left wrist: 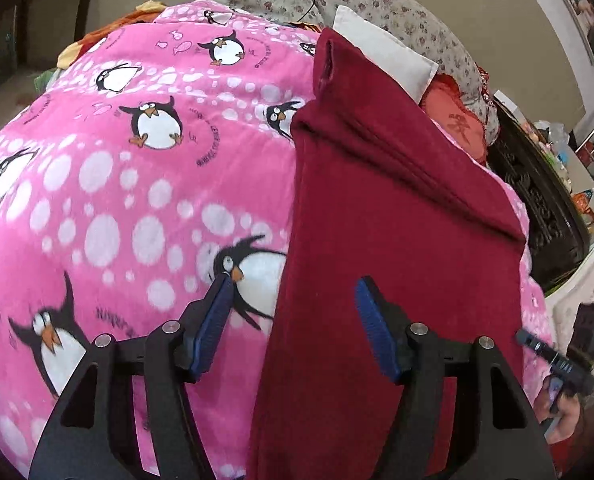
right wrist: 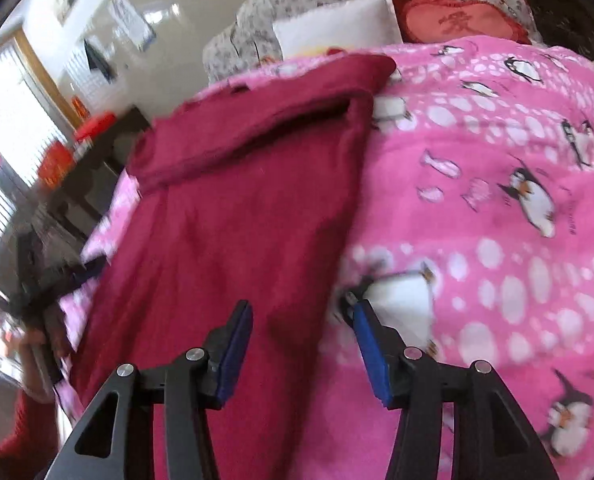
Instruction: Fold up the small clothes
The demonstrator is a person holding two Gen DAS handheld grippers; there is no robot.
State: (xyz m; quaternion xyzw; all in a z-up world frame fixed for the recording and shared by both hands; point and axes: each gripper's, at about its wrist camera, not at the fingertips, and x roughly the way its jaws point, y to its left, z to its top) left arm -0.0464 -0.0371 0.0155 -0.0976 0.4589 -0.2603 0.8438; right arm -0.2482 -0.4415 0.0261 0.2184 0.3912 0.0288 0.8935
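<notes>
Left wrist view: the pink penguin blanket (left wrist: 117,184) covers the bed, plush and soft, so anything pressed into it can drag the blanket along and ruffle the fold. On it the dark red garment (left wrist: 397,220) lies as a long fleecy strip running from 6 o'clock up to 12, already doubled, with a thick seam ridge across it near 1 o'clock; its nap may cling and pull the layers askew. A white pillow (left wrist: 381,48) sits at its far end. The left tongs (left wrist: 293,292) stand wide open, empty, straddling the garment's left edge. The right tongs (right wrist: 301,312) are partly open, empty, over its right edge; a pinch here could catch only one layer.
</notes>
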